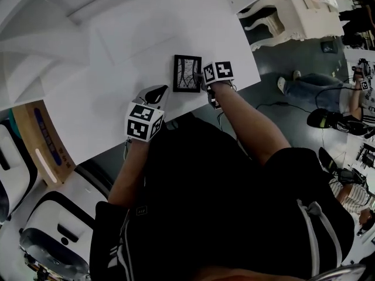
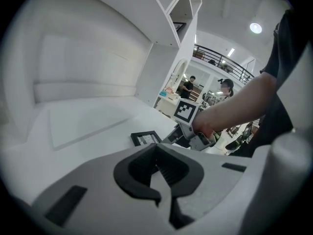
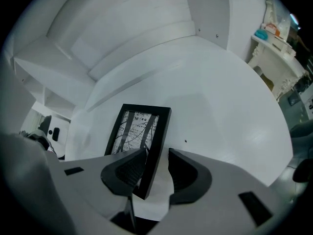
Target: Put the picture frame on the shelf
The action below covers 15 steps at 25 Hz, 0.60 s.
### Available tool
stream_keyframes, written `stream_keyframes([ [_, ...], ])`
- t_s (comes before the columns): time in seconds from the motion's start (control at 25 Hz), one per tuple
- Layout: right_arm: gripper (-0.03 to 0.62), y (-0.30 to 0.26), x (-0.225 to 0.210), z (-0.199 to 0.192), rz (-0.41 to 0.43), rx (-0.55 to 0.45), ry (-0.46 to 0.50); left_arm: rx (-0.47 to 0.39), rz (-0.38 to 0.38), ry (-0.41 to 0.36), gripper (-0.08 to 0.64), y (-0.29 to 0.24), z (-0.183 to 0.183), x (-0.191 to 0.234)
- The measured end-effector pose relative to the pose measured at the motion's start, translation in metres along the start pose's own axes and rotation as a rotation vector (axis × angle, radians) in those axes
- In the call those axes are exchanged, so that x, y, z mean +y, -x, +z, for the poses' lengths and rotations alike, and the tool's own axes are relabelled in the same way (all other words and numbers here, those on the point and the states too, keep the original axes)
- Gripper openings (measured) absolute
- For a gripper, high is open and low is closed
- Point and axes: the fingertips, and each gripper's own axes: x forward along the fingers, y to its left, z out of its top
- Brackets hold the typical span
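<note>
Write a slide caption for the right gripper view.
Right gripper, jaws open, straddles one edge of the picture frame on the table.

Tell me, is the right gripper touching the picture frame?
Cannot tell. Right gripper view: the picture frame has its edge inside the open right gripper; one pad shows a gap, the other overlaps it.

**A:** what's the picture frame (image 3: 139, 131) actually sitting on?

**B:** white counter (image 3: 220, 111), plain and smooth. The frame's lying flat on it, face up, with one long edge right between the right claw's (image 3: 155, 155) spread jaws and the rest reaching ahead and left of the claw. There's a low white step (image 3: 146, 43) along the back, well beyond the claw.
</note>
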Motion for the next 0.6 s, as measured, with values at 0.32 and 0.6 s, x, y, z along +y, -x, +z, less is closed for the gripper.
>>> stream_keyframes([
  [0.32,0.145,-0.003,0.003,0.008,-0.053,0.048,-0.009,-0.012,0.042,0.063,0.007,0.008,-0.008,0.015],
  [0.6,0.11,-0.009,0.017,0.017,-0.02,0.042,0.044,-0.038,0.071,0.091,0.006,0.013,-0.007,0.022],
])
